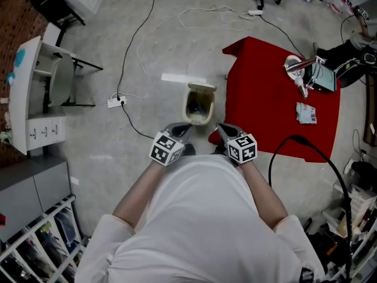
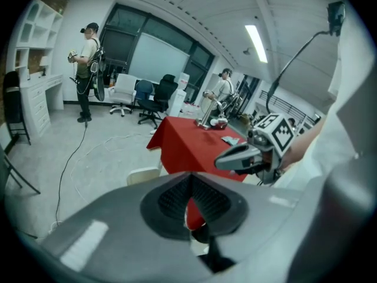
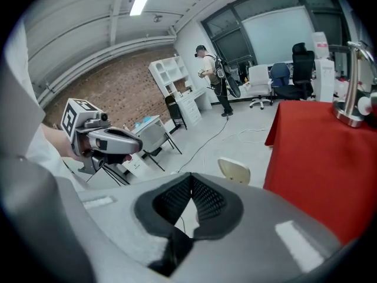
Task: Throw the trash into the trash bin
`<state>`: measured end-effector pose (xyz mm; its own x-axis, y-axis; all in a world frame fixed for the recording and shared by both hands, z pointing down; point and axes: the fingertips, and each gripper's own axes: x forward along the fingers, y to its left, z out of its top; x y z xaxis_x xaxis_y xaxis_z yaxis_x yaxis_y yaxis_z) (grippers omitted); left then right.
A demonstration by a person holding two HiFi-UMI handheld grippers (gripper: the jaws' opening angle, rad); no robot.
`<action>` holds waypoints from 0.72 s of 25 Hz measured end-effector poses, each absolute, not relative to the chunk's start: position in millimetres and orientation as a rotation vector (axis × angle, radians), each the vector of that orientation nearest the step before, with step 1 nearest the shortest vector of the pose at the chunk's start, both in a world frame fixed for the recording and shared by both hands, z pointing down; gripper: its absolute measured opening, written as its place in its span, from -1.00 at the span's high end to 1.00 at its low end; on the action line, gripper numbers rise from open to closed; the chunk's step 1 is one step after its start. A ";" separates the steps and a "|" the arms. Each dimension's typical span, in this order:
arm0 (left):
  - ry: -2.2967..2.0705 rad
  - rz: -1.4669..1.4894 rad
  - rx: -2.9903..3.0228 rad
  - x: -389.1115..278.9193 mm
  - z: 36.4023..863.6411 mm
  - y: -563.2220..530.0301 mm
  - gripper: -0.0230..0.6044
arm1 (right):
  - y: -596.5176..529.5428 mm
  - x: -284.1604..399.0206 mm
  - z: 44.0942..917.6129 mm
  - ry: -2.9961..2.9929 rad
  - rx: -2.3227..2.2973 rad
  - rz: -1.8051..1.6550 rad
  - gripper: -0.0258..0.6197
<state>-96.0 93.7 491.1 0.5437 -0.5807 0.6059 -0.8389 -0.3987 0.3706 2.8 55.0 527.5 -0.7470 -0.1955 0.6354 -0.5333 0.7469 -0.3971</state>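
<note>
Head view: left gripper (image 1: 187, 127) and right gripper (image 1: 220, 127) both have jaws pressed together, empty; trash bin (image 1: 199, 104) stands just ahead between them, trash (image 1: 306, 112) well right on the red table (image 1: 265, 99)

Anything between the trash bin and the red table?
Nothing: head view shows only a narrow strip of bare floor between the trash bin and the red table.
</note>
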 end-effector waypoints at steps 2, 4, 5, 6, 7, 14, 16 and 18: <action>-1.126 0.515 2.134 -81.7 491.0 89.3 0.91 | 52.1 19.7 528.6 -2.360 0.569 0.783 0.92; -1.112 0.521 2.137 -68.8 490.5 85.9 0.91 | 49.3 35.7 529.2 -2.352 0.593 0.792 0.92; -1.106 0.524 2.139 -62.7 490.2 84.4 0.91 | 47.3 43.7 529.6 -2.348 0.608 0.797 0.92; -1.100 0.528 2.141 -56.6 489.7 83.0 0.91 | 45.1 51.8 529.9 -2.345 0.625 0.803 0.92; -1.094 0.531 2.144 -50.3 489.3 81.6 0.91 | 42.8 59.9 530.2 -2.343 0.640 0.808 0.92; -1.027 0.560 2.191 12.9 491.2 63.4 0.91 | 29.2 114.1 529.7 -2.337 0.705 0.820 0.92; -1.005 0.565 2.206 33.7 490.7 56.7 0.91 | 24.3 132.7 531.1 -2.333 0.730 0.832 0.91; -0.989 0.571 2.217 52.8 491.1 50.3 0.91 | 18.6 153.1 534.2 -2.323 0.760 0.845 0.91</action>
<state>52.8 50.3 491.1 0.6232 -0.4951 0.6054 -0.7717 -0.5147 0.3735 153.1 18.6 534.2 -0.6898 -0.3162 0.6513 -0.6608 0.6426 -0.3879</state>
